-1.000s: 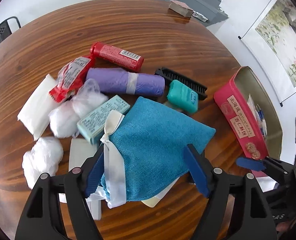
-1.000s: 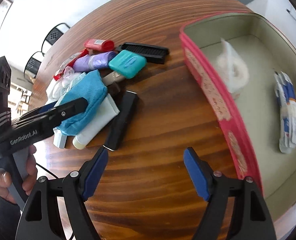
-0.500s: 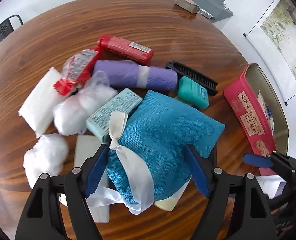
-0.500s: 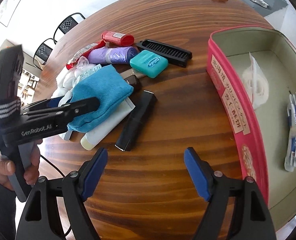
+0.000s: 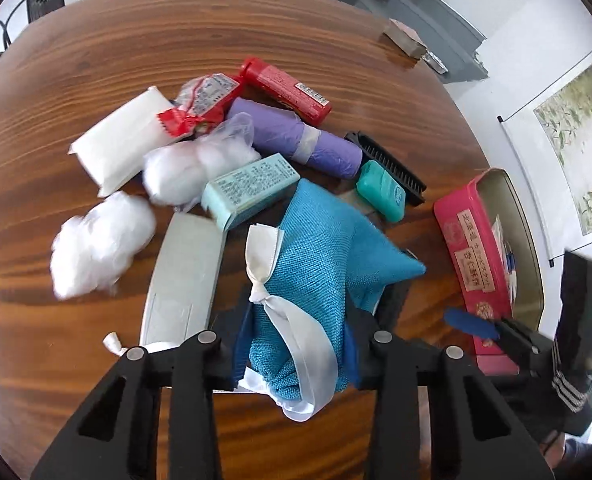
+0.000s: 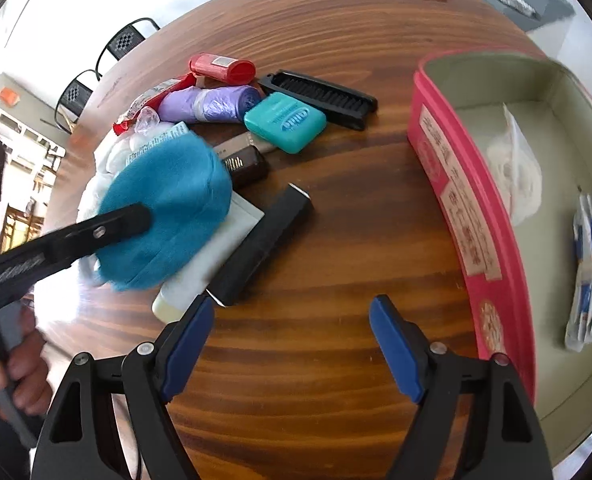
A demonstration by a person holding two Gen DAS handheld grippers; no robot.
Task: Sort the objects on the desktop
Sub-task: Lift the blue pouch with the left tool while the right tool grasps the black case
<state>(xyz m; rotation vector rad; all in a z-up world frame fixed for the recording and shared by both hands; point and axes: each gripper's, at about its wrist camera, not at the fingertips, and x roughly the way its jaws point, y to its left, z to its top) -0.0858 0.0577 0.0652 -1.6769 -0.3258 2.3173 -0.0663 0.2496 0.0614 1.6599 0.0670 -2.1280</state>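
A blue woven pouch with a white ribbon lies on top of a pile on the round wooden table. My left gripper has its jaws closing around the pouch's tied end, and both blue pads press into the fabric. From the right wrist view the pouch looks bunched up, with a left finger across it. My right gripper stands open over bare wood, with nothing between its fingers. It hangs beside the red tin.
The pile holds cotton balls, a white packet, a red tube, a purple roll, a pale teal box, a teal case, a black comb and a black bar. The tin holds bagged items.
The left jaws have closed from wide open onto the pouch's tied end, and the pouch is now bunched and raised. The right gripper has stayed open and has hardly moved.
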